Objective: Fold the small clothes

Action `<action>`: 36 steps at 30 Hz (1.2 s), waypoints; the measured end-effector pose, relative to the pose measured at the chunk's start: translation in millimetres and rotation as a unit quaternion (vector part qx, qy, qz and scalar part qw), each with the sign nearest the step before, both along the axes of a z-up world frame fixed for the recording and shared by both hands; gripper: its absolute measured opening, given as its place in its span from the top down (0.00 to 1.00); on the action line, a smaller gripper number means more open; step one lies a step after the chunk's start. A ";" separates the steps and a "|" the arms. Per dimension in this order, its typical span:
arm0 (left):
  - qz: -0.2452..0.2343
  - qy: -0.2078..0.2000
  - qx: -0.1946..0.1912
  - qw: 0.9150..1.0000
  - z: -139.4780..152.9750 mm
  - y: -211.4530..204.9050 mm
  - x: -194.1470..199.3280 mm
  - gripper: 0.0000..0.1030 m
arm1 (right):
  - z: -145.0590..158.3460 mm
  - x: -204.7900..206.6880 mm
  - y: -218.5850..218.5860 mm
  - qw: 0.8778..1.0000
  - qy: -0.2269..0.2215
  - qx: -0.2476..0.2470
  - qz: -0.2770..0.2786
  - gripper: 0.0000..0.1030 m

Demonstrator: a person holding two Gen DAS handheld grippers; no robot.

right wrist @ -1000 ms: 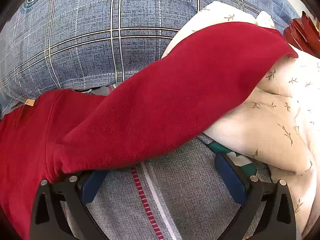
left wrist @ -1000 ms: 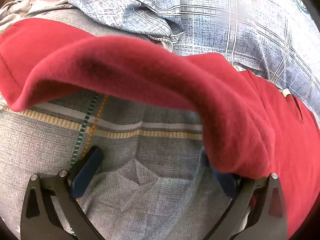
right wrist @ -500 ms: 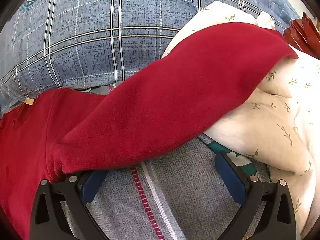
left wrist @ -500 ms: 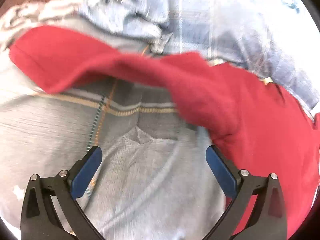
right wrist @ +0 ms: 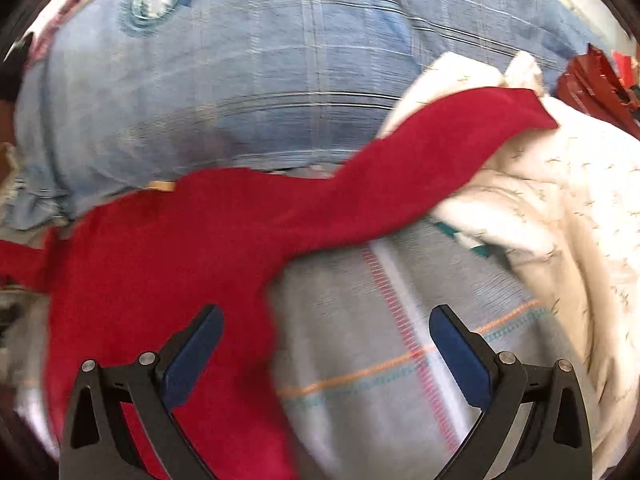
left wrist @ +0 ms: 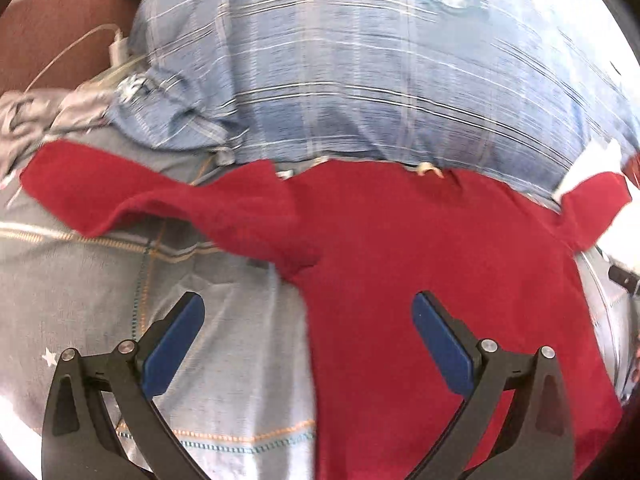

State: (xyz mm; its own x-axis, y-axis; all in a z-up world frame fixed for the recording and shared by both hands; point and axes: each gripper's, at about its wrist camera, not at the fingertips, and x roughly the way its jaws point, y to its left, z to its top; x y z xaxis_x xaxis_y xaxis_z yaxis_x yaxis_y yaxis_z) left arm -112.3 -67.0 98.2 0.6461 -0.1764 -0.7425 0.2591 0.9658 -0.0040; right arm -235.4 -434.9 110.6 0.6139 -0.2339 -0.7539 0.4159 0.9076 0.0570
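The left gripper stands wide open and holds nothing; its left pad hangs over the grey checked bedsheet, its right pad over red cloth. The right gripper is just as wide apart and empty, mirrored: left pad over red, right pad over the bedsheet.

Between and ahead of both pairs of fingers lies the red sweater, spread flat with its body running away from the fingers toward the neck, where a small tan label sits at the far edge. So the long axis of the body points forward, and the sleeves cross it. The left sleeve stretches out ahead and to the left of the left fingers; the right sleeve runs ahead and to the right of the right fingers, its cuff resting up on a cream floral quilt. Each sleeve is nearer to the gripper on its own side.

Beyond the sweater a blue plaid pillow bounds the far side. Both views are motion-blurred.

The likely next step is bringing the sleeves inward across the body.
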 end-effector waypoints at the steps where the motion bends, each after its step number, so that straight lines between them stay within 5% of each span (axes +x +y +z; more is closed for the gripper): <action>1: -0.007 -0.005 0.003 1.000 2.8 -4.9 -2.8 0.00 | 4.8 0.2 6.4 1.000 0.001 0.001 0.003 0.00; 12: -0.039 -0.027 -0.009 0.999 21.6 -24.4 -15.7 0.00 | 76.4 -8.4 61.8 0.996 -0.024 -0.019 0.079 0.00; 26: -0.039 -0.045 -0.013 0.998 47.6 -21.0 -17.5 0.00 | 137.1 9.9 103.4 0.981 -0.053 0.083 0.164 0.00; 31: -0.041 -0.043 -0.020 0.998 56.2 -18.2 -16.0 0.00 | 161.4 14.3 104.7 0.968 -0.058 0.155 0.191 0.00; 36: -0.038 -0.058 -0.022 0.997 61.4 -17.9 -16.7 0.00 | 187.2 9.0 110.5 0.972 -0.071 0.117 0.190 0.00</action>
State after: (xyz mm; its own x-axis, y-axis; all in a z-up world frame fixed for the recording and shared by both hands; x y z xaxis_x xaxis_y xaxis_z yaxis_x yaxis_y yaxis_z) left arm -129.0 -84.8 159.7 0.7112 -0.2578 -0.6540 0.3318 0.9433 -0.0110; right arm -226.4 -324.5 297.8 0.7243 0.1974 -0.6606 0.0257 0.9497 0.3120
